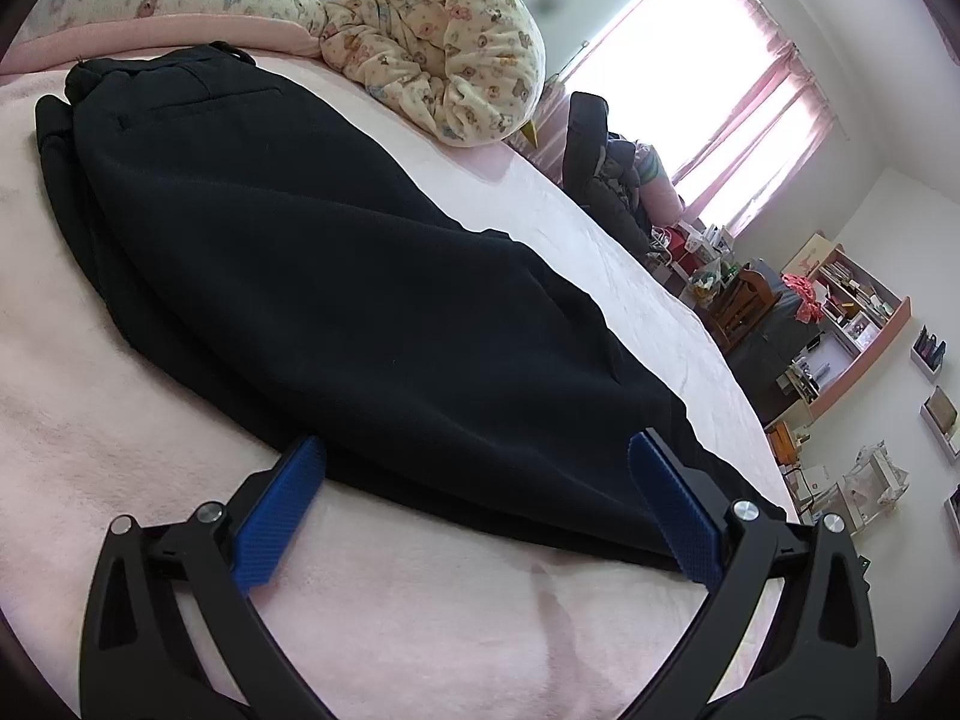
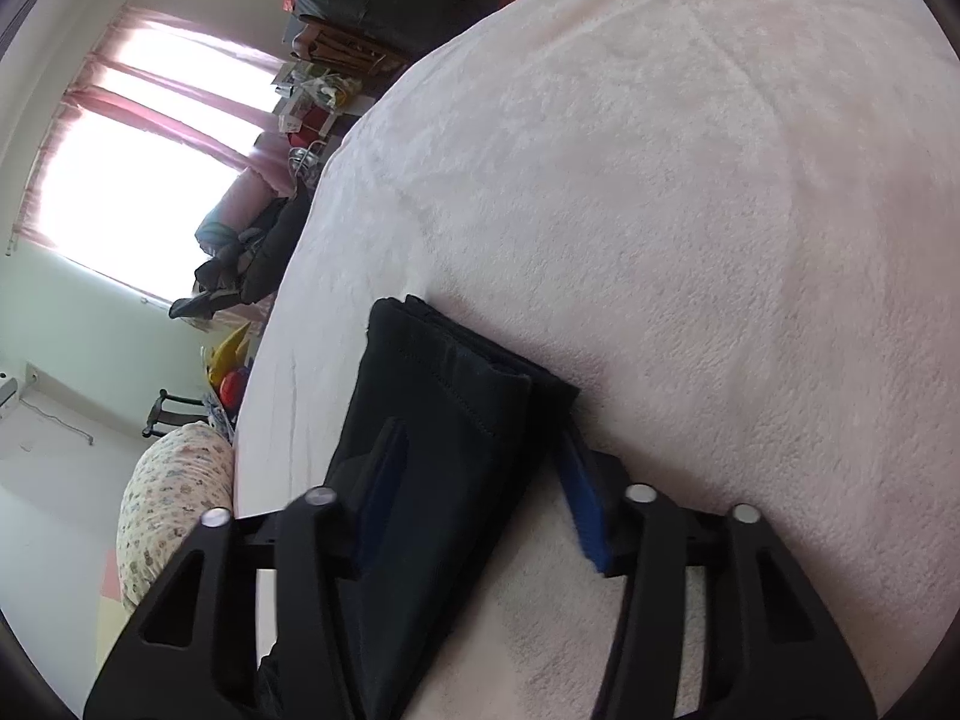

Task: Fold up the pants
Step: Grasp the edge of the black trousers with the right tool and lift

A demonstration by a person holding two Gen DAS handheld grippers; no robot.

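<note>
Left wrist view shows my left gripper spread wide, its two blue ribbed pads set well apart on either side of the near edge of the black woven pants. One pad rests on the pale pink fleece blanket of the bed just beside the cloth, the other lies over the dark fabric near the hem end; neither presses the cloth between them. The pants lie flat and lengthwise on the bed, legs stacked one on the other, with the waistband and a welt pocket at the far end, close to the cream bear-print rolled quilt. Beyond the bed edge stands a bright window with pink curtains and a cluttered pink shelf.

Right wrist view shows my right gripper at a narrower set, with the hem end of the pants running between its fingers. The folded layers of the hem stick out past the fingertips onto the blanket. The blue pad on one side sits against the edge of the cloth; the other pad is half hidden behind the fabric and blurred, so I cannot tell whether the pads truly pinch the pants or only flank them.
</note>
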